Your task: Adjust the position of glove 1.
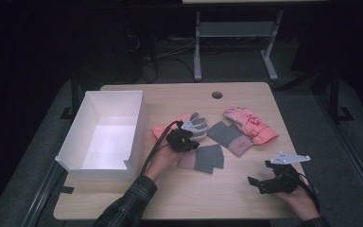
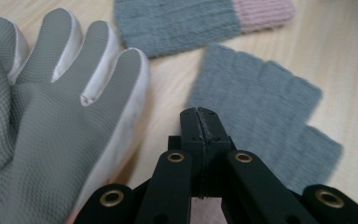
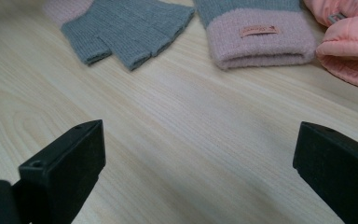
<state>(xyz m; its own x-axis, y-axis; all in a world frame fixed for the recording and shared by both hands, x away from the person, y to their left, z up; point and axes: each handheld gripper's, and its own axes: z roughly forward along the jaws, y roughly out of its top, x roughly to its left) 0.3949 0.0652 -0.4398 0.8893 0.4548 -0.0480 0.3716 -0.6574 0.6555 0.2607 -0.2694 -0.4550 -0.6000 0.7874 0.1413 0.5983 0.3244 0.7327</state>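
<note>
Table (image 1: 246, 198) bears five gloves (image 1: 203, 158).

Left gripper (image 2: 199, 114) closed, right gripper (image 3: 196, 154) spread wide

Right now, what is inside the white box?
The white box looks empty: the high view shows bare floor and inner walls. Its near wall hides a strip of the floor behind it, so something small and flat there cannot be ruled out.

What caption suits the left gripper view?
Shut left gripper above a grey knit glove, beside a grey-palmed work glove.
</note>
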